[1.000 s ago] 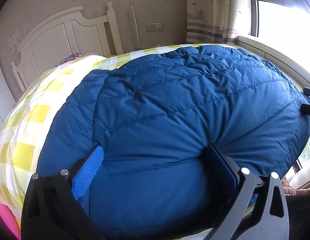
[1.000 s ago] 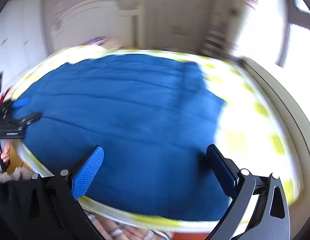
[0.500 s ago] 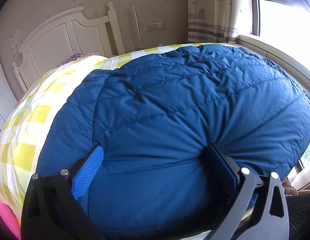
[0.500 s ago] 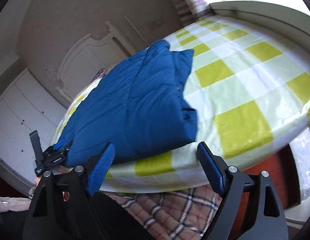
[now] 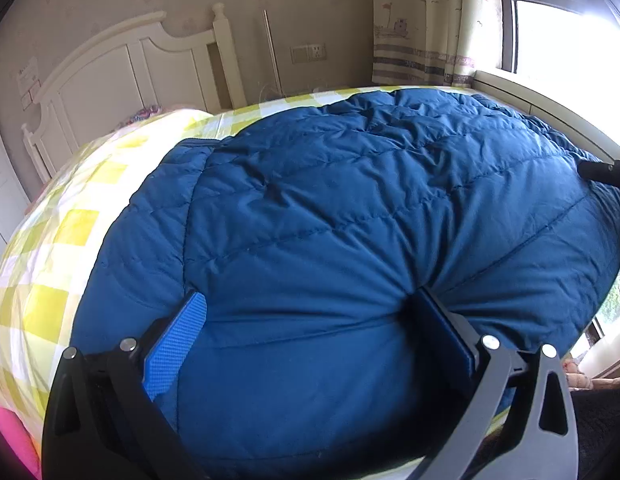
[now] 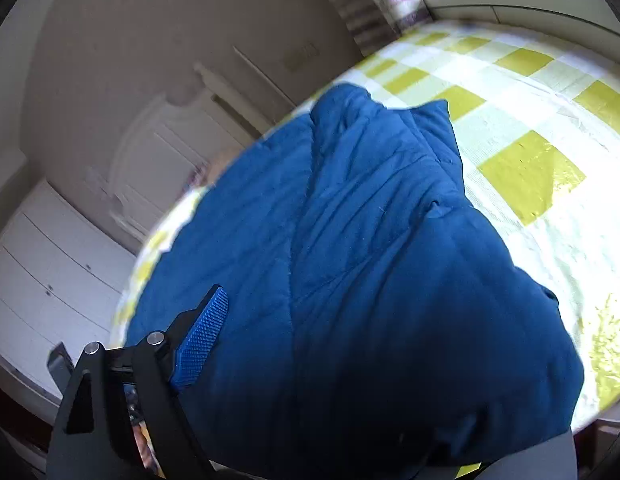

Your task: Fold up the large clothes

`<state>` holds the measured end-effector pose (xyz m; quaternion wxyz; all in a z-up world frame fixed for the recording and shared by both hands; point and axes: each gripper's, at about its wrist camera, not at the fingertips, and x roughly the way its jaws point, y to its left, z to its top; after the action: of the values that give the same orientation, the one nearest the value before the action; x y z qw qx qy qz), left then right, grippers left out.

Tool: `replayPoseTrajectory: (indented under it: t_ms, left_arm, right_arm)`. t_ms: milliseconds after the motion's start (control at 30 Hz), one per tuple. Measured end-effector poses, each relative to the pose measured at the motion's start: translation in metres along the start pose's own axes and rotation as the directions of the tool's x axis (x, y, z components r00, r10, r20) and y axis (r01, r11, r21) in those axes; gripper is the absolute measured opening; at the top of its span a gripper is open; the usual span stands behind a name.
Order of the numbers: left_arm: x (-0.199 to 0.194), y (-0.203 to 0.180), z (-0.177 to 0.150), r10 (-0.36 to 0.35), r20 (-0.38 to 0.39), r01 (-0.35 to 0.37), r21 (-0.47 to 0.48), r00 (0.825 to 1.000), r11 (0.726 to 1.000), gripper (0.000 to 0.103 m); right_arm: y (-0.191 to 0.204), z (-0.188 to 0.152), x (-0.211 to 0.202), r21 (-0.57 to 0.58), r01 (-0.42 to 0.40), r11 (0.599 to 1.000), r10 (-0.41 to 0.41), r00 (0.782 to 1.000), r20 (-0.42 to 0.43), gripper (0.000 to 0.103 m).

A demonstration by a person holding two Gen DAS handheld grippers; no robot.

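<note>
A big dark blue quilted down jacket [image 5: 350,220] lies spread on a bed with a yellow and white checked sheet [image 5: 61,240]. My left gripper [image 5: 310,320] stands wide open with the jacket's near edge bulging between its fingers, which press into the fabric. In the right wrist view the jacket [image 6: 370,280] fills the frame. The right gripper [image 6: 322,344] has its left blue pad [image 6: 201,332] against the fabric, and the right finger is hidden under the jacket. The right gripper's tip also shows in the left wrist view [image 5: 602,170] at the jacket's far right edge.
A white headboard [image 5: 121,76] stands at the bed's far end. A curtain [image 5: 422,20] and a bright window [image 5: 566,40] are on the right. White drawers [image 6: 49,280] stand left of the bed. Bare checked sheet [image 6: 530,128] lies right of the jacket.
The right gripper has swung in close to the jacket's right edge, and the fabric now covers its right finger. The left gripper has stayed put.
</note>
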<state>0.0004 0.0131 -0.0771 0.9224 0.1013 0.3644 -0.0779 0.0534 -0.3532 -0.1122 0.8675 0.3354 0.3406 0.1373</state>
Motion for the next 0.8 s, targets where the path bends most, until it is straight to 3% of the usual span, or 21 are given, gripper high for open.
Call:
replayPoseTrajectory:
  t_ms: [67,133,200,267,400,533,567,667,800]
  left_arm:
    - [-0.005,-0.001,0.011,-0.038,-0.028,0.038,-0.009,0.999,0.999,0.1]
    - [-0.017,-0.001,0.035,-0.054,0.014,0.054,-0.009,0.998,0.998,0.1]
    - [-0.023,-0.002,0.063,-0.038,0.057,0.039,-0.008,0.998,0.999,0.101]
    - [-0.011,0.001,0.101,-0.061,0.051,0.062,-0.028,0.997,0.998,0.101]
    - [0.062,0.01,0.158,-0.012,-0.073,0.008,-0.058,0.997,0.998,0.101]
    - [0.151,-0.003,0.178,0.041,-0.251,-0.049,-0.027,0.967,0.998,0.101]
    - [0.167,-0.004,0.178,0.04,-0.255,-0.048,-0.025,0.966,0.999,0.101]
    - [0.161,0.006,0.178,0.001,-0.26,-0.026,-0.092,0.966,0.995,0.1]
    - [0.09,0.012,0.151,-0.036,-0.111,0.031,-0.048,0.993,0.998,0.098]
  right_arm:
    - [0.0,0.001,-0.011,-0.012,-0.03,0.999,0.031,0.998,0.061,0.052]
    - [0.001,0.004,-0.019,-0.016,-0.05,0.999,0.051,0.996,0.078,0.042]
    - [0.014,0.002,-0.024,-0.078,-0.027,0.997,0.035,0.993,0.109,0.041]
    - [0.024,0.001,-0.029,-0.13,-0.009,0.992,0.025,0.992,0.123,0.041]
    - [0.028,0.0,-0.033,-0.156,-0.003,0.988,0.023,0.992,0.128,0.041]
    - [0.028,-0.001,-0.034,-0.165,0.011,0.986,0.01,0.992,0.123,0.041]
    - [0.029,-0.002,-0.034,-0.173,0.013,0.985,0.008,0.993,0.121,0.041]
    - [0.038,-0.005,-0.042,-0.2,0.025,0.979,0.0,0.992,0.124,0.041]
    - [0.045,-0.001,-0.044,-0.223,0.041,0.974,-0.012,0.992,0.128,0.041]
